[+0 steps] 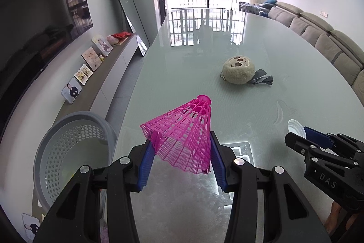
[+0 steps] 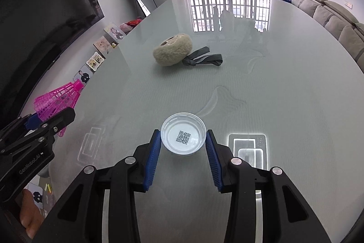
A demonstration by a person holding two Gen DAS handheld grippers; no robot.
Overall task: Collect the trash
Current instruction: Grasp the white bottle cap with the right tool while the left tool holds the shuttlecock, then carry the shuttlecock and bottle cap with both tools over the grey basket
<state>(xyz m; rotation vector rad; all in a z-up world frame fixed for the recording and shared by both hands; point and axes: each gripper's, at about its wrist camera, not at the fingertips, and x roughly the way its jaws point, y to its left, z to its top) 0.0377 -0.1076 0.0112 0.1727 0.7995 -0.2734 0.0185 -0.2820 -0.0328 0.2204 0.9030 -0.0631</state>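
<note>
Left gripper clamps pink shuttlecock by its skirt, lifted off glass table, near table's left edge. Grey mesh basket just beyond that edge, lower left; contents unclear.

Right gripper brackets white lid, QR code inside, lying on table; pads at rim, whether they press it cannot tell.

Ahead: plush toy touching grey cloth strap, mid-table. Bare glass between. Sofa along right.

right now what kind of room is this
Most likely a home living room: a grey sofa along one wall, a big wall-mounted TV above a low cabinet with family photos.
</note>
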